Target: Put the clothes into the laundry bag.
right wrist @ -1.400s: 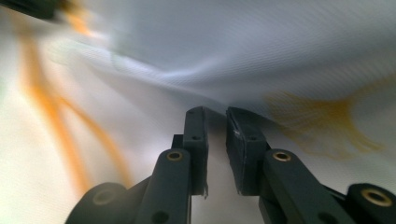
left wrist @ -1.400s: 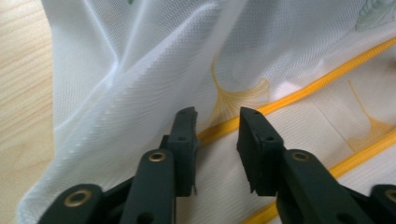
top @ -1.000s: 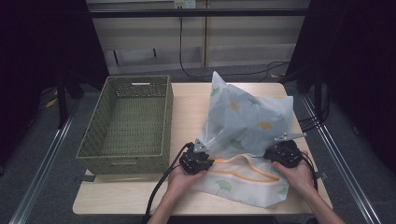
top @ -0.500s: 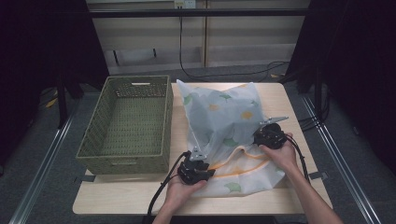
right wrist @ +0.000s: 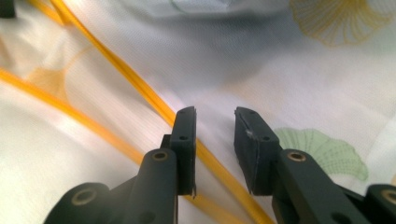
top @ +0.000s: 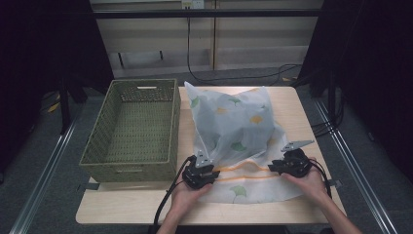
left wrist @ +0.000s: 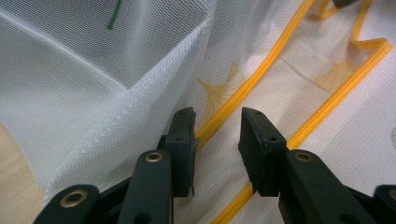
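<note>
A green woven rectangular basket [top: 131, 129] is seen along the left edge of the light wooden desk [top: 302, 109], its inside empty. Just beside it, toward the middle and the right of the desk, a white mesh bag printed with green and yellow leaves and trimmed with an orange zip [top: 234, 131] is spread out — its far part is puffed up, its near part lies flat by the front edge. The left gripper [top: 200, 171] is held at the bag's near left corner; its jaws are parted, with the orange zip [left wrist: 261, 70] running between them and no pad pressed on it. The right gripper [top: 290, 163] is held at the bag's near right side; its jaws have just been closing, yet a gap is left, and the zip [right wrist: 154, 105] passes below them, ungripped.
</note>
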A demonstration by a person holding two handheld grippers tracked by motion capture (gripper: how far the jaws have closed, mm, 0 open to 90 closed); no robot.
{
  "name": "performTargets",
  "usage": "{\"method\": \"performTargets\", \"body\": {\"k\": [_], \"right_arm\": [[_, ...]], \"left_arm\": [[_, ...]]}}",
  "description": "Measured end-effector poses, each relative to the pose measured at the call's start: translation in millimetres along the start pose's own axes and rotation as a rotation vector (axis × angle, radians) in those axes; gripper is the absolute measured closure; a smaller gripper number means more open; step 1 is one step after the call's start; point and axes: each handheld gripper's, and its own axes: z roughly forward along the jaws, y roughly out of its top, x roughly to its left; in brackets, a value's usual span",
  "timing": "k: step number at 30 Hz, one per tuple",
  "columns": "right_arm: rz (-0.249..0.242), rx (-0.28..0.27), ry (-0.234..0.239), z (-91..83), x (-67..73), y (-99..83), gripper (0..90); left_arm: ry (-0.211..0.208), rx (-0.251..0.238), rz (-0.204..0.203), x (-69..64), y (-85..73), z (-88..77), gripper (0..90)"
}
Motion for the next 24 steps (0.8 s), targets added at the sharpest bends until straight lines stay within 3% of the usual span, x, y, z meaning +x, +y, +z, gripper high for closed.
{"method": "performTargets", "body": {"k": [4,8,12,17,20,23,24], "right_arm": [[-0.011,0.027,-0.019,-4.7,5.3,-3.1,69.1],[0.002,0.019,0.010,-10.7,7.9,-11.6,69.3],[0.007,0.021,0.026,-14.8,13.9,-17.2,69.3],[-0.017,0.029,0.025,-19.4,21.7,-22.4,69.3],[0.003,0.033,0.019,-19.7,19.7,-21.4,65.6],[0.009,0.002,0.024,-22.8,17.4,-21.7,66.7],[0.021,-0.020,0.023,-25.3,17.4,-21.4,66.2]], "left_arm": [[0.035,0.008,0.021,5.2,4.4,4.5,65.3],[0.028,0.001,0.010,10.4,7.0,7.9,64.8],[0.038,-0.009,0.024,10.7,7.0,9.1,62.4],[0.028,-0.007,0.024,10.0,6.3,8.5,58.8],[0.012,0.016,0.028,6.3,2.5,1.2,57.6],[-0.025,-0.005,0.004,1.1,-6.7,-9.9,57.8],[-0.020,-0.025,-0.007,-1.1,-10.0,-13.6,57.9]]}}
